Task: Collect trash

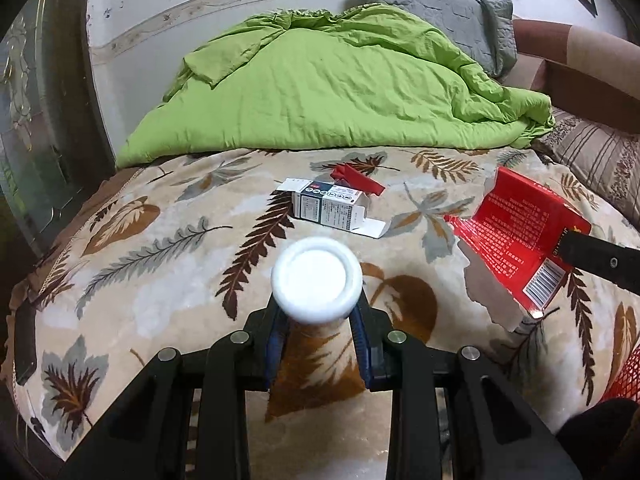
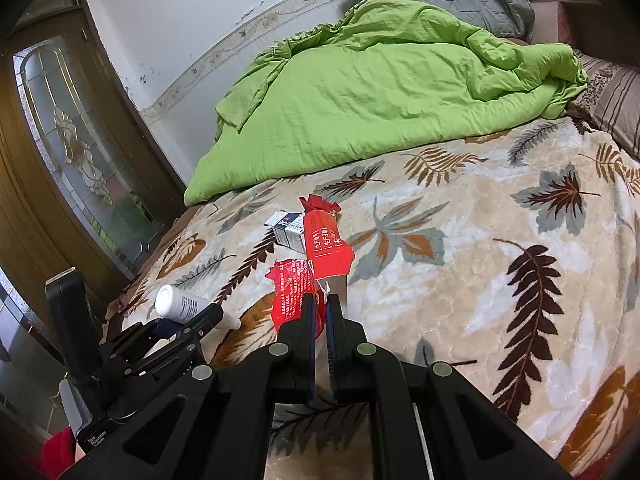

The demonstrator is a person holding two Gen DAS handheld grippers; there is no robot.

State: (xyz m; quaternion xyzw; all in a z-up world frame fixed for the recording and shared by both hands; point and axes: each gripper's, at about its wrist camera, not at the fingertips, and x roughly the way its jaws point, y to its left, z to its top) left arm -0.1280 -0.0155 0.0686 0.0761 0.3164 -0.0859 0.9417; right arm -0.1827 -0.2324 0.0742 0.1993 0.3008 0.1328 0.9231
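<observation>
- A bed covered by a leaf-patterned blanket (image 1: 168, 264) fills most of both wrist views; the trash pieces lie or hang over it.
- A bright green quilt (image 1: 320, 92) is heaped across the far side of the blanket, at 12 o'clock in both views.
- A grey pillow (image 1: 448, 12) leans on the wall behind the quilt, toward 1 o'clock, and a striped pillow (image 1: 600, 164) sits at 3 o'clock in the left wrist view.
- A wooden door with patterned glass (image 2: 76, 148) stands at 9 o'clock in the right wrist view.
- The torn red carton (image 1: 516, 248) hangs above the blanket at 3 o'clock in the left wrist view, a barcode on its lower corner.
- The right gripper (image 2: 319, 300) is clenched on that carton's torn edge, which rises toward 12 o'clock from the fingertips.
- The left gripper (image 1: 318, 300) grasps the white bottle (image 1: 316, 280) by its body, the round end facing the camera at dead centre; in the right wrist view the bottle shows at 8 o'clock, lifted off the blanket.
- A small white box (image 1: 332, 208) with an open flap lies on the blanket at 12 o'clock from the bottle.
- A red scrap (image 1: 356, 180) rests just behind that box, touching its far edge.
</observation>
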